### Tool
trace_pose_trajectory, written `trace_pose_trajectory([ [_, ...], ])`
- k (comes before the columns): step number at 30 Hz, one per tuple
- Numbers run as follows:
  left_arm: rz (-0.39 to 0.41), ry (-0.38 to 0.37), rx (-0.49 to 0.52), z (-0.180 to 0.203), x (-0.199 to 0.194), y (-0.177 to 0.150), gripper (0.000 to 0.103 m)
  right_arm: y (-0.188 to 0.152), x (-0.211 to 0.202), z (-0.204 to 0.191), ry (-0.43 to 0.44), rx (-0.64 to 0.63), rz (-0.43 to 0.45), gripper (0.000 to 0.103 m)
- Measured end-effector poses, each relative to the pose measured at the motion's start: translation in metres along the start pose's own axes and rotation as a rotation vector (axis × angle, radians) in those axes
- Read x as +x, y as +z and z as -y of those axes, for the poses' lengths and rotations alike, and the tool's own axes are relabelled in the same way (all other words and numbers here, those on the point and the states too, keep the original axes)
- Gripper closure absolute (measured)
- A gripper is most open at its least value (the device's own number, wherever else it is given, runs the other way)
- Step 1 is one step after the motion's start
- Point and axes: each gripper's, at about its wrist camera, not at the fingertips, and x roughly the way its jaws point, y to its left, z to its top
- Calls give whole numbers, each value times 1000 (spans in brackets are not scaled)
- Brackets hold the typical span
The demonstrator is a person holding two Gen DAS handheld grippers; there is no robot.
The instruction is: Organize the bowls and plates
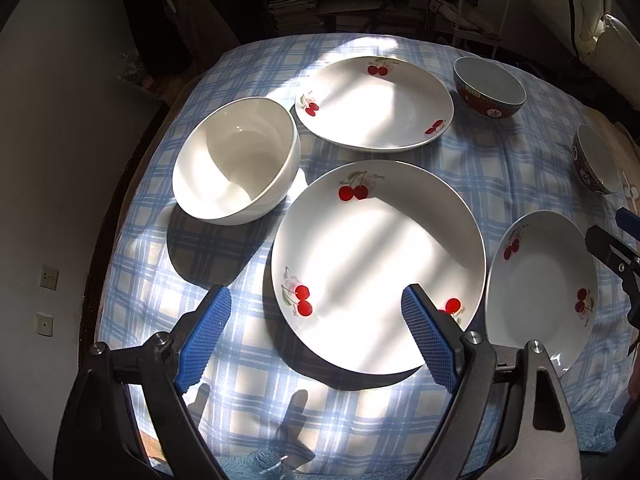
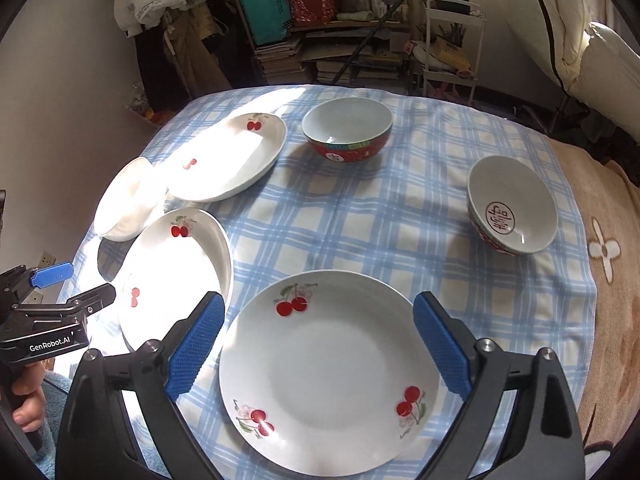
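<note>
Three white plates with cherry prints lie apart on the blue checked cloth (image 2: 360, 220). My left gripper (image 1: 316, 300) hangs open over the near rim of the middle plate (image 1: 376, 272), holding nothing. My right gripper (image 2: 320, 304) is open above another cherry plate (image 2: 328, 376), also holding nothing. The third plate (image 1: 376, 104) lies further back. A plain white bowl (image 1: 240, 160) stands left of the plates. One red-patterned bowl (image 2: 346, 130) stands upright at the back and a second red bowl (image 2: 512, 208) leans tilted at the right. Each gripper shows at the edge of the other's view.
The cloth ends at a dark table edge on the left, with a wall beyond. A brown flowered blanket (image 2: 608, 252) lies at the right. Shelves of books and bags (image 2: 340, 52) and a white trolley (image 2: 452, 40) stand behind. A person's hand (image 2: 28, 408) holds the left gripper's handle.
</note>
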Motion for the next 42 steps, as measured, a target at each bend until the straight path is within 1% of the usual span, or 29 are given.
trace_pose_trajectory([
  [3, -4, -2, -28, -14, 3, 3, 14, 7, 1, -12, 9, -16, 14, 4],
  [7, -1, -35, -103, -34, 10, 3, 14, 17, 0, -27, 36, -29, 31, 4],
  [8, 3, -33, -115, -38, 11, 2, 14, 19, 1, -32, 41, -34, 33, 4],
  [11, 40, -11, -114, -46, 14, 2, 14, 25, 6, -46, 59, -67, 33, 4],
  [14, 66, 6, -104, -50, 19, 0, 14, 29, 15, -60, 51, -90, 25, 4],
  [16, 49, 6, -97, -54, 26, 0, 14, 30, 22, -68, 57, -94, 18, 4],
  [19, 14, 29, -108, -59, 40, 0, 14, 30, 32, -78, 67, -98, 8, 4],
  [24, -40, -18, -195, -73, 60, 0, 14, 25, 49, -88, 58, -124, -19, 4],
  [28, -77, -34, -216, -78, 71, 3, 14, 21, 63, -88, 43, -136, -47, 8],
  [30, -89, -29, -211, -78, 76, 4, 14, 19, 70, -87, 41, -132, -62, 10],
  [33, -108, -52, -185, -74, 84, 6, 14, 18, 78, -83, 39, -122, -79, 11],
  [35, -111, -53, -164, -69, 86, 7, 14, 16, 83, -82, 36, -119, -91, 12],
  [38, -120, -59, -147, -65, 90, 7, 14, 13, 90, -79, 37, -115, -112, 19],
  [40, -128, -62, -149, -65, 93, 7, 17, 12, 95, -77, 38, -109, -126, 21],
  [42, -144, -74, -154, -65, 97, 7, 33, 11, 99, -74, 41, -104, -141, 29],
])
